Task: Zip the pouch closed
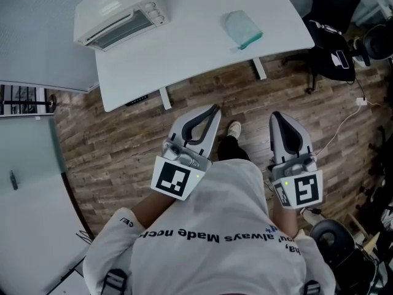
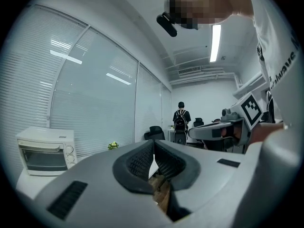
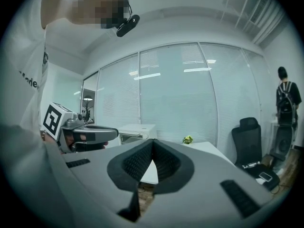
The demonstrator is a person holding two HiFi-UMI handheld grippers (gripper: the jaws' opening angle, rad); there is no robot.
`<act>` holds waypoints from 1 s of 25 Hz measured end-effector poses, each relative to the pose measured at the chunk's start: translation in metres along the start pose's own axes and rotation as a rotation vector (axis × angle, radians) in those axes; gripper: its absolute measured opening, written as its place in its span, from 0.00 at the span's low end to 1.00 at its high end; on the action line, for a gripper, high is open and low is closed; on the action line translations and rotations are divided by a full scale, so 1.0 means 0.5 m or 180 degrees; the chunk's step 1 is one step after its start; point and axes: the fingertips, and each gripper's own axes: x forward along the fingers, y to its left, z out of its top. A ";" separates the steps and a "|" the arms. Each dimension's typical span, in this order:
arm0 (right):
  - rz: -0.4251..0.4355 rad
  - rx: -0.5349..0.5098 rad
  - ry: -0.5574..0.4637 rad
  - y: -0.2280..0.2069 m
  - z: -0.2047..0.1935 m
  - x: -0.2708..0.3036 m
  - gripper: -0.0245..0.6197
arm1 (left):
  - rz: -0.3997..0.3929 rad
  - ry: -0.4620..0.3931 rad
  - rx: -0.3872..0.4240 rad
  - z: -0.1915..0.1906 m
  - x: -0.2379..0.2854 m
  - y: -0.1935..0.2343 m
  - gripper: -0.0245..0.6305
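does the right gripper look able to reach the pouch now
Probably not yet: the right gripper hangs over the floor, short of the table where the pouch lies. Nothing blocks the way.

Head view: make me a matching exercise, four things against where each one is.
1 pouch
2 toaster oven
3 left gripper
4 shoe

A standing on the wooden floor
B on the table, picture's left end
C on the table, picture's right part
D held in the air, jaws together

Pairs: 1-C, 2-B, 3-D, 4-A
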 end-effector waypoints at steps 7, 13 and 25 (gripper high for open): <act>0.0002 0.0045 -0.0006 -0.103 0.008 0.046 0.05 | 0.0013 0.0070 0.0009 -0.003 0.114 0.013 0.07; 0.0063 0.0039 0.0042 -0.171 0.006 0.080 0.05 | 0.0063 0.0140 0.0033 -0.012 0.187 0.024 0.07; 0.0175 0.0122 0.0164 -0.237 -0.022 0.145 0.05 | 0.0162 0.0288 0.0005 -0.042 0.266 0.057 0.07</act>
